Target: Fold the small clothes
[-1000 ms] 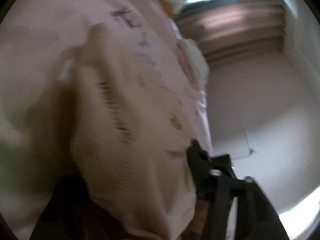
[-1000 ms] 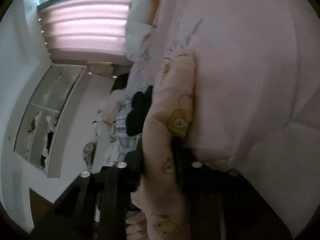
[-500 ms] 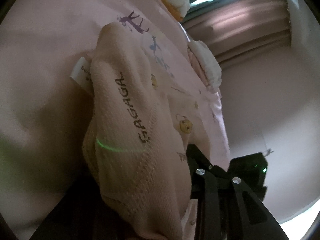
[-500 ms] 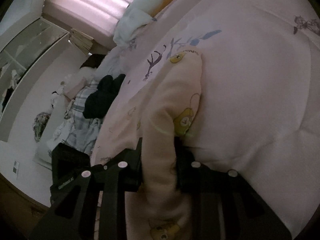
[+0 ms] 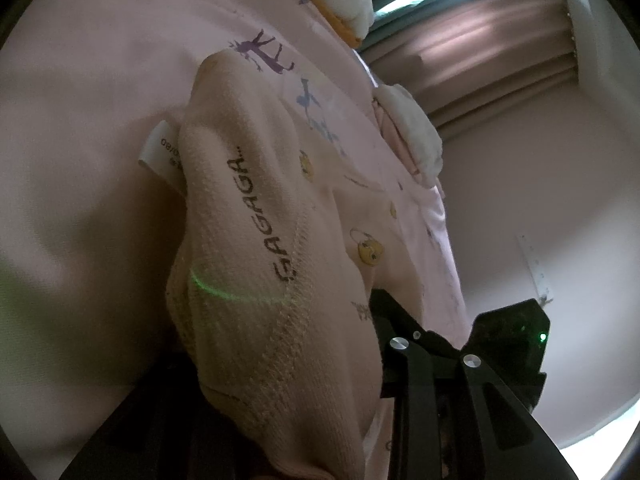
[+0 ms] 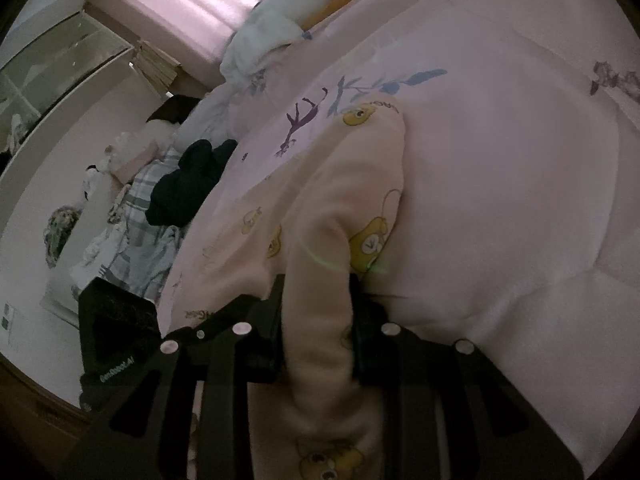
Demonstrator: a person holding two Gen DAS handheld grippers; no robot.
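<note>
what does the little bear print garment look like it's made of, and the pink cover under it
Bear-print garment: seemingly a soft knit, likely cotton; the left wrist view shows a waffle-like stitch texture and matte surface, and it bunches softly in the right gripper. Pink cover: looks like smooth, padded woven fabric with printed figures; puffy quilt-like bulges, slight sheen. Exact fibres cannot be told.

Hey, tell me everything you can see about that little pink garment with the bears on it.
The pink garment is small, of soft knit-looking cloth printed with yellow bears and dark "GAGAGA..." lettering. A seam of open stitching crosses it, and a white tag sticks out at one edge. It lies bunched on the pink bedspread. The right gripper clamps one fold; the left gripper, whose jaws have just been closing, has another bunch between them.
</note>
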